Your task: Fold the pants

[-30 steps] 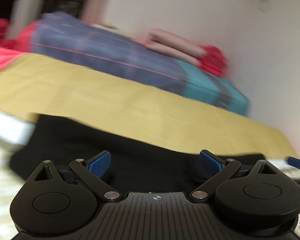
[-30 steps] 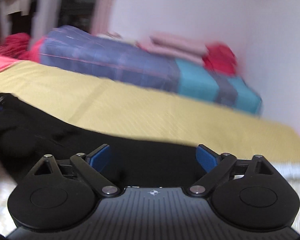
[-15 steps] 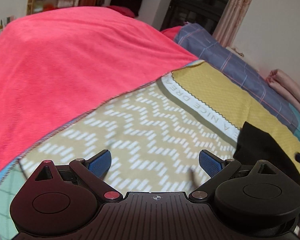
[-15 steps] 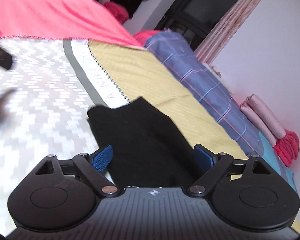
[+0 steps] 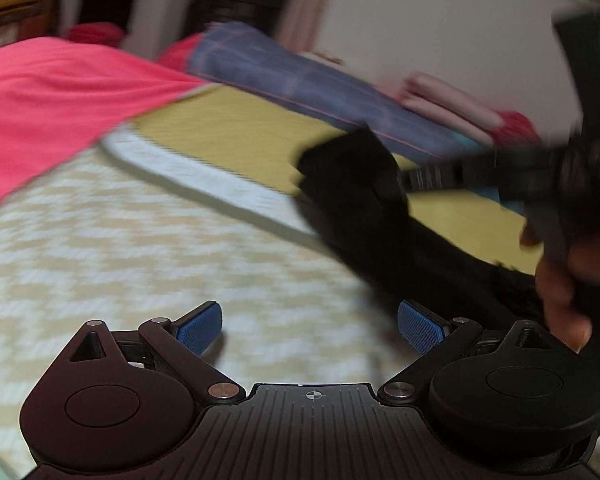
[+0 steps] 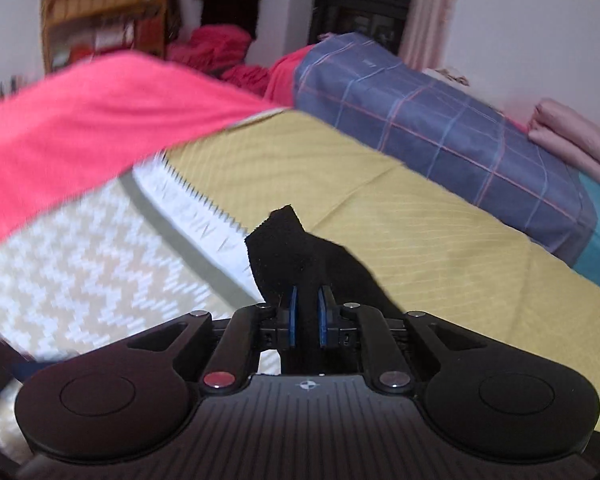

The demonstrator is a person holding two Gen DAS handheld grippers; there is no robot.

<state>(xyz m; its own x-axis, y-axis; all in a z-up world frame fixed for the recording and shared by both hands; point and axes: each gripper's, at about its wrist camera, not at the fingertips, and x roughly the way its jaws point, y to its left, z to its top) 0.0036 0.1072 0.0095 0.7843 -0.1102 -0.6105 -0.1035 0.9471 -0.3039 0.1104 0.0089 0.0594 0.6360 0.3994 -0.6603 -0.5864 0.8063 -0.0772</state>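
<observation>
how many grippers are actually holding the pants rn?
1. The right gripper is shut on a corner of the black pants. The left gripper is open over the bedspread, holding nothing.

Black pants (image 6: pixel 296 248) are showing against a bedspread (image 6: pixel 440 248) that is running from mustard yellow through a white lettered band into a beige-and-white zigzag. A coral-pink blanket (image 6: pixel 84 120) is lying beside a blue plaid pillow (image 6: pixel 440 132) with a teal end. The black claw (image 6: pixel 306 316) is wearing blue pads (image 6: pixel 293 316).
</observation>
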